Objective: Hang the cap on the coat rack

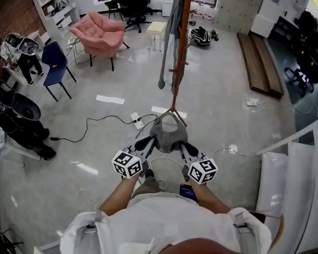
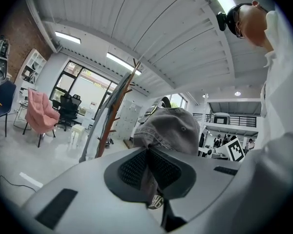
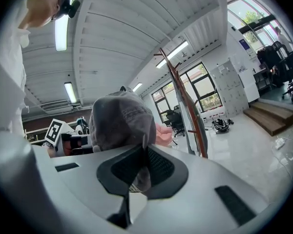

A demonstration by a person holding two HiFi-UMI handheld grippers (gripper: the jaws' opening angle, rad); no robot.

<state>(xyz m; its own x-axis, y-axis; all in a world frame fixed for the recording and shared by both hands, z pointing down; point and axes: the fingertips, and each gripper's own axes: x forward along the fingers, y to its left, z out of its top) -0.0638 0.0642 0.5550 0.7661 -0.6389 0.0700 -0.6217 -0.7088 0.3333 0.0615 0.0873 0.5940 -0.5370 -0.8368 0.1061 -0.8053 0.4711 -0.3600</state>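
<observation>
1. A blue chair (image 1: 57, 62) stands at about 10 o'clock from the person, and a pink armchair (image 1: 99, 33) at 11 o'clock.
2. The left gripper (image 1: 150, 141) has its jaws pressed together on the cap's left edge. In the left gripper view (image 2: 147, 152), grey fabric runs between the pads.
3. The grey cap (image 1: 168, 134) hangs off the floor between both grippers, straight ahead of the person. It is at 6 o'clock from the rack's foot and is not on the rack.
4. The coat rack (image 1: 179, 52) rises at 12 o'clock from the cap, with a grey garment (image 1: 168, 36) draped on it.
5. The right gripper (image 1: 184, 147) pinches the cap's right edge, and cloth sits between its closed jaws (image 3: 145, 152).
6. Wooden planks (image 1: 261, 62) lie at 2 o'clock.
</observation>
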